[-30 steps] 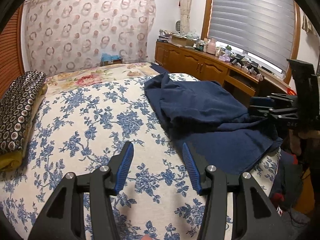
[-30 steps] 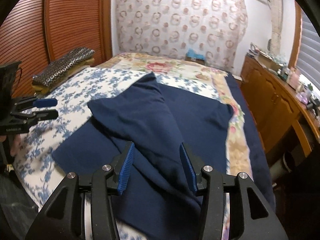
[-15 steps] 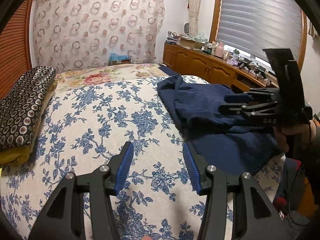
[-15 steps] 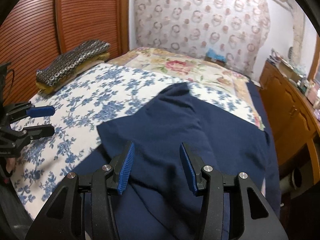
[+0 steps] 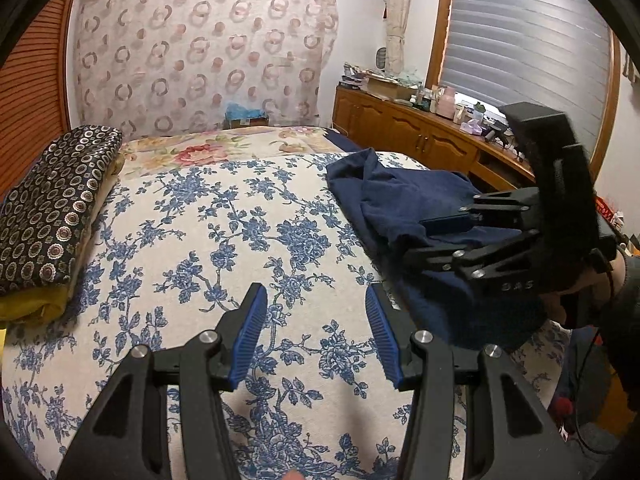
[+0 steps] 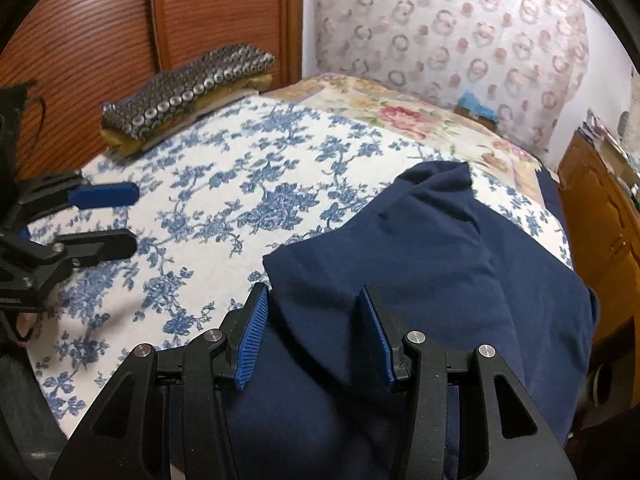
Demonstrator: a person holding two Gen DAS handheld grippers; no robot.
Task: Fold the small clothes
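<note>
A rumpled navy garment (image 5: 400, 196) lies on the right side of the blue-flowered bedspread (image 5: 224, 240), partly folded over itself. My left gripper (image 5: 315, 300) hangs open over bare bedspread to the left of the cloth, with nothing between its fingers. Held by a hand at the right edge of the left wrist view, my right gripper (image 5: 430, 240) hovers above the garment. In the right wrist view, my right gripper (image 6: 313, 300) stands open over the navy garment (image 6: 420, 240) near its left edge. The left gripper (image 6: 120, 218) shows at the far left.
A folded dark cloth with ring pattern (image 5: 48, 208) on yellow fabric lies along the bed's left side, by the slatted wooden doors (image 6: 100, 32). A wooden cabinet (image 5: 420, 136) with clutter runs along the right under the blinds. The bed's near edge drops off below both grippers.
The right gripper has swung leftward and slightly down across the navy garment toward its left edge, coming further into the left wrist view. The left gripper has barely moved.
</note>
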